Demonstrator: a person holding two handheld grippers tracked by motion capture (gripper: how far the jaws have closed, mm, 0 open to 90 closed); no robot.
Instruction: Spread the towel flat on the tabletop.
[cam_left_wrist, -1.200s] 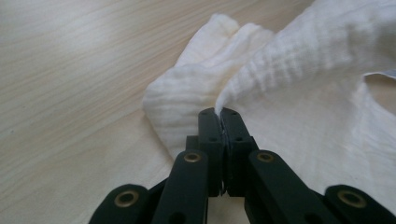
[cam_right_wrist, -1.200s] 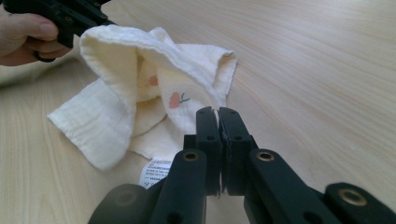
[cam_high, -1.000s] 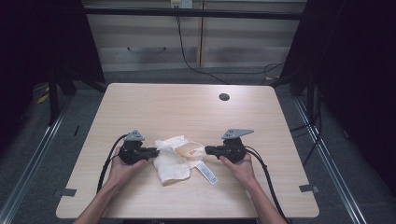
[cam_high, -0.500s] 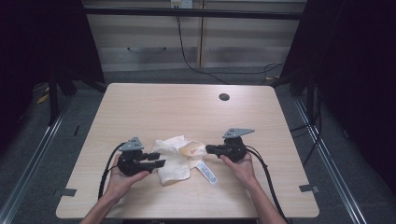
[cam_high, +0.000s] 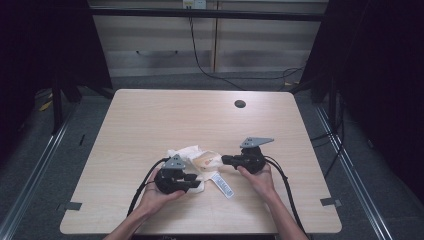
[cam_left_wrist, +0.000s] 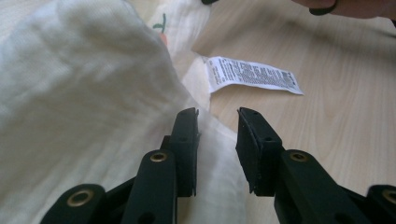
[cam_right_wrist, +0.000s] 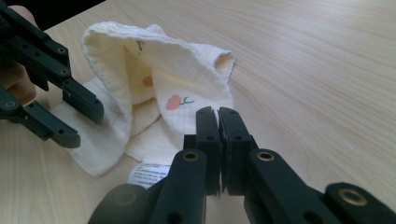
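A cream cloth (cam_high: 192, 154) with small flower prints lies bunched on the near middle of the wooden table (cam_high: 165, 120); its white care label (cam_high: 223, 185) sticks out toward me. My right gripper (cam_high: 223, 159) is shut on the cloth's right corner (cam_right_wrist: 205, 100), its tips (cam_right_wrist: 217, 112) meeting at the hem. My left gripper (cam_high: 196, 181) sits over the cloth's near edge. Its jaws (cam_left_wrist: 218, 114) have just been closing and still stand apart, with fabric (cam_left_wrist: 84, 84) showing under the gap and neither pad pressing on it. The label (cam_left_wrist: 252, 77) lies just ahead of them.
A dark round cable hole (cam_high: 240, 104) sits at the table's far right. Cables trail from both grippers back over the near edge. The left gripper (cam_right_wrist: 86, 126) appears at the cloth's far side in the right gripper view. Dark floor and metal rails flank the table.
My left hand has moved right and toward me, from beside the cloth to over its near edge. The right gripper has kept still.
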